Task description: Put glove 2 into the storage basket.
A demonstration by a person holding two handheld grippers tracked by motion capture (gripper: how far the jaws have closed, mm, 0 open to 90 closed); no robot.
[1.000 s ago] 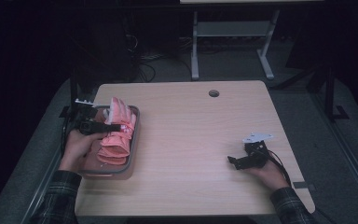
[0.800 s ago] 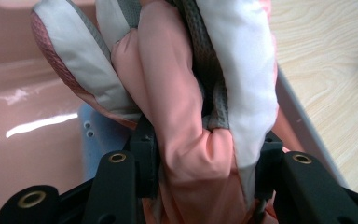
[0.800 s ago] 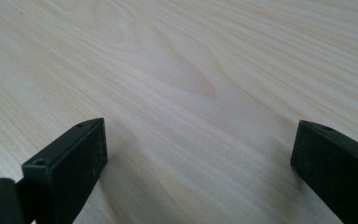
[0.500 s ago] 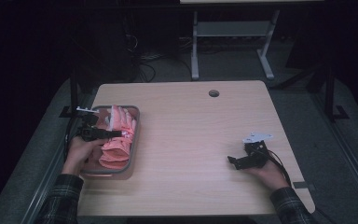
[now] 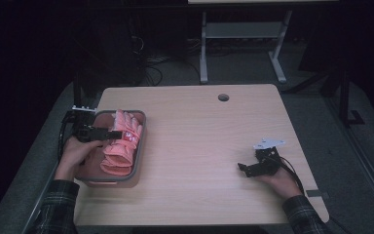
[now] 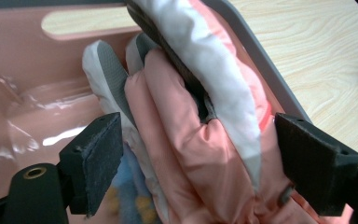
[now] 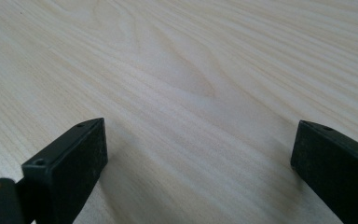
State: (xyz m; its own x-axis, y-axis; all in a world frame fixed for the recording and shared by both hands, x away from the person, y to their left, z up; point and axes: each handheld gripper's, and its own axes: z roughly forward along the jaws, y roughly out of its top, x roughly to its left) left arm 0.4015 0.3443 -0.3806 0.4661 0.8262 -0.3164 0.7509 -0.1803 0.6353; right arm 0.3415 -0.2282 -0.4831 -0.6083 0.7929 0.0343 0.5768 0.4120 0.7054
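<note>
A dim room, and the light falls on a pale wood-grain table (image 5: 199, 146) with a round cable grommet (image 5: 223, 97) near its far edge. Grey carpet (image 5: 321, 112) lies around it. Beyond stands a white metal desk frame (image 5: 243, 44), cables (image 5: 151, 63) tangled on the floor beside it.

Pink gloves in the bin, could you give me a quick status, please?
Left gripper just opened, pink gloves between jaws, lying in bin. Right gripper open, idle. Nothing obstructing.
</note>
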